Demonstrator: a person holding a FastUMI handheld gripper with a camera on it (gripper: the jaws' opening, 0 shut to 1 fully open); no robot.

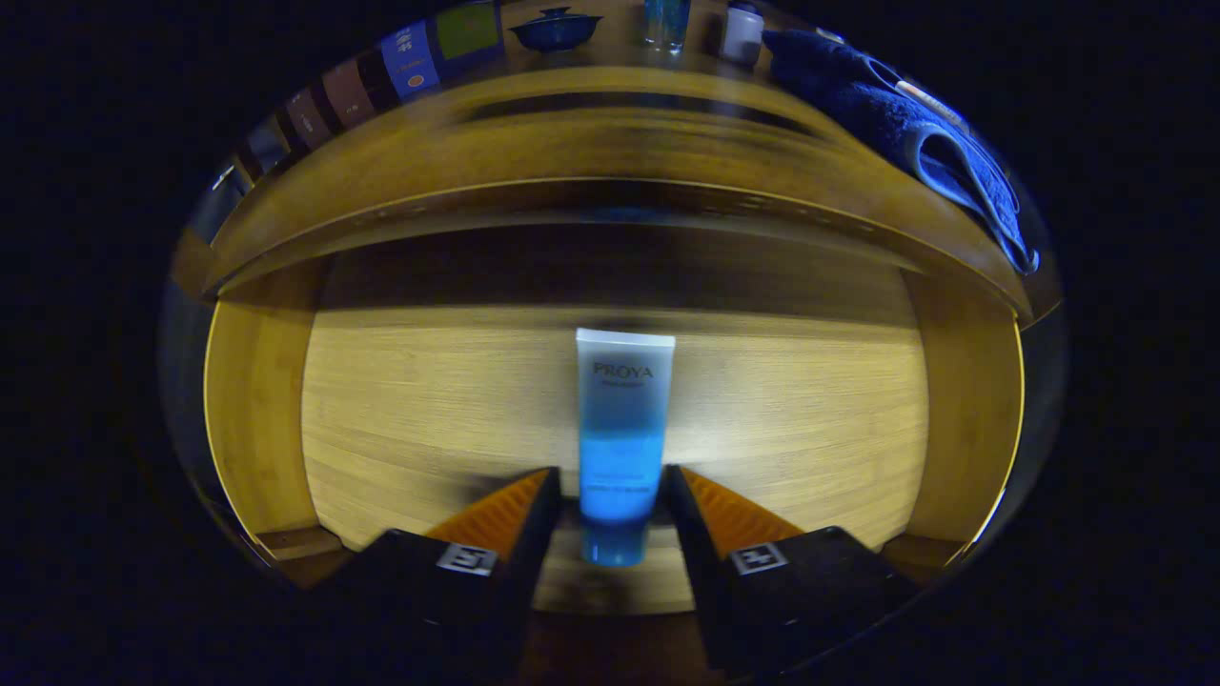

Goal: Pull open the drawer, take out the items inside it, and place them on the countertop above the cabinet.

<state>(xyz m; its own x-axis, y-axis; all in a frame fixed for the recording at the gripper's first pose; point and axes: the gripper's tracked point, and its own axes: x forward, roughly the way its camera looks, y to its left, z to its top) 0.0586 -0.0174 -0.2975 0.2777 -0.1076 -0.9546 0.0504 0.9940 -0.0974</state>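
A blue and white tube (621,419) lies flat on the wooden floor of the pulled-out drawer (419,400), its cap end toward me. My gripper (612,474) reaches down into the drawer and straddles the tube's lower half. One finger stands on each side of the tube. The right finger looks to be against the tube, while a thin gap shows at the left finger. The tube rests on the drawer floor. Above the drawer runs the cabinet's wooden countertop (572,133).
On the countertop sit a dark blue lidded bowl (556,29), a glass (665,21), a white jar (742,33) and a folded blue towel (905,124); several upright boxes (410,59) stand at its left. The drawer's side walls (253,410) close in left and right.
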